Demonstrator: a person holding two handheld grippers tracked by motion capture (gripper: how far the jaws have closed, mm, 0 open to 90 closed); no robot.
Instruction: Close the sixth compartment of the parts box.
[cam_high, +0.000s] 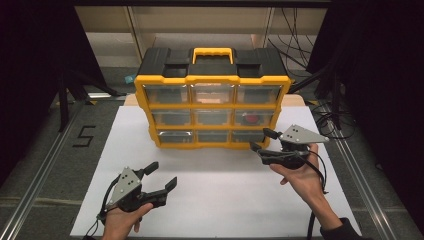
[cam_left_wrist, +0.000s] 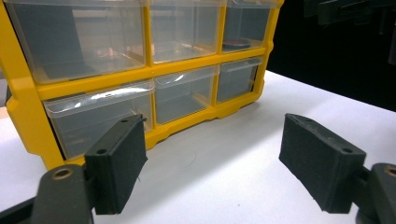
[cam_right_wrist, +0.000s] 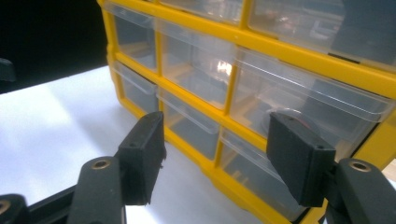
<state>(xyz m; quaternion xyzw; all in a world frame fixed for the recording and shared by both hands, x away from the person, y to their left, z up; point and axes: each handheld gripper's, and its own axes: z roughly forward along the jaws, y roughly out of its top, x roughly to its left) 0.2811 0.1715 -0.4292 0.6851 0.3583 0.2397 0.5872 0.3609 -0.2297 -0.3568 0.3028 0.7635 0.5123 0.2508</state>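
Just ahead of the right gripper (cam_high: 261, 139), the bottom-right drawer (cam_high: 247, 136) of the yellow organiser (cam_high: 212, 104) is faced, and it sits at the jaw tips, very near them. The jaws are seen spread apart, released, with nothing clamped between the pads (cam_right_wrist: 142, 156); in the right gripper view the clear drawer front (cam_right_wrist: 252, 175) is framed in the gap between them, and whether a pad grazes it cannot be told. The gripper is held roughly level, pointed leftward at the cabinet's lower right corner, cradled from beneath by the right hand (cam_high: 300, 175), with the forearm angled in from the bottom right.

On the near left, the left gripper (cam_high: 162, 176) is held low over the white sheet (cam_high: 225, 200), well apart from the cabinet. Its jaws are also spread wide and released, gripping nothing; bare sheet is seen between the pads (cam_left_wrist: 119, 170). It is aimed up and to the right, grasped from behind by the left hand (cam_high: 120, 220).

Farther off from both claws, a red item (cam_high: 251, 119) is seen inside the middle-right drawer. A black "5" (cam_high: 84, 136) is marked on the floor mat to the far left. No brand lettering can be read on the organiser.
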